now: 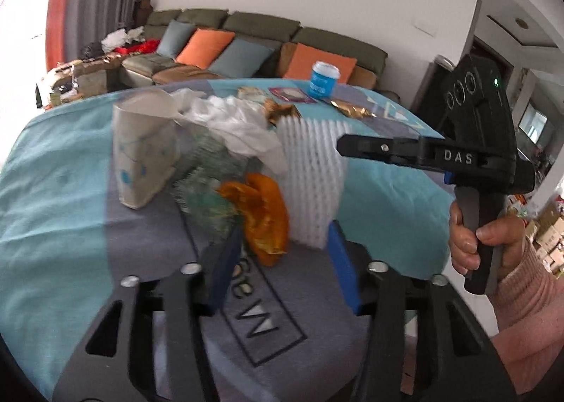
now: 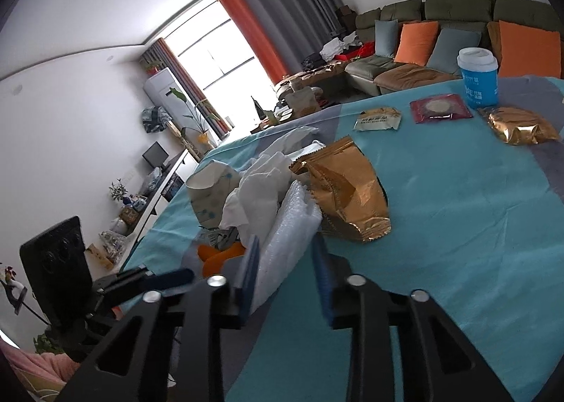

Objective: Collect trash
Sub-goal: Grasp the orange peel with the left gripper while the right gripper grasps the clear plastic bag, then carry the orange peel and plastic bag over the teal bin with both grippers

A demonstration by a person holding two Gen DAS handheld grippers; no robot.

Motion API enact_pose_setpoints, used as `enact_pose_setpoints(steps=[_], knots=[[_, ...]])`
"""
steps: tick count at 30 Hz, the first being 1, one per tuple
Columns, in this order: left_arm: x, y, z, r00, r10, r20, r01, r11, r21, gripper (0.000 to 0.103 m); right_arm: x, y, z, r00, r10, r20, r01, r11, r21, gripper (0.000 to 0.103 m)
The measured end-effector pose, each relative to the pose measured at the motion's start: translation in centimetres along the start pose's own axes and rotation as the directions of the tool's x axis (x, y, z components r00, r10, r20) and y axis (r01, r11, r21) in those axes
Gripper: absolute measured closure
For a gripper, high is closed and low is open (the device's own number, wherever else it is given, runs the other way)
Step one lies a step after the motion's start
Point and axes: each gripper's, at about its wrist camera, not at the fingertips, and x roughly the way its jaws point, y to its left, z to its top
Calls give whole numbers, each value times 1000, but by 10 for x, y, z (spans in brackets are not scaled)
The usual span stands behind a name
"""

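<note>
A heap of trash lies on the teal and grey tablecloth (image 1: 53, 211): a crumpled paper cup (image 1: 144, 158), white tissues (image 1: 239, 127), orange peel (image 1: 264, 215), a greenish clear wrapper (image 1: 208, 190) and white foam netting (image 1: 313, 176). My left gripper (image 1: 285, 261) is open, its blue pads either side of the peel and the netting's near edge. My right gripper (image 2: 287, 275) is open around the end of the foam netting (image 2: 285, 225); a gold wrapper (image 2: 345, 197) lies just beyond. The right gripper also shows in the left wrist view (image 1: 356, 148).
Further back on the table stand a blue cup (image 2: 479, 79), a gold packet (image 2: 518, 125), a maroon packet (image 2: 439, 107) and a white packet (image 2: 379, 120). A green sofa (image 2: 440, 24) with cushions is behind. The left gripper's body (image 2: 60, 261) is at lower left.
</note>
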Motion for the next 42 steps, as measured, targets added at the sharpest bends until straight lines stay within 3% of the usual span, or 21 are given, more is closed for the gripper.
enact_pose_setpoints(steps=[4,10,24,32,42], knots=[[16,5,1,999,9,-34,-10,1000,-29,81,-3,0,0,1000,13,5,-13,1000,0,87],[15,9,-1,1000,-2,-15,2,999,-50,83,-14,6,2,999,24,31,-24,999,-23,90],[-43,11,-10,996,-46,78,48,998,-30,84,-52,28,18,993,9,119,4,994,-109,91],[-87,30,-23,988,20,151,-7,996,-84,85,-59,54,25,986,85,141,-61,984,-168,91],[-136,58,-41,970,136,200,-103,980,-171,85,-20,96,25,972,226,68,-206,953,-223,91]])
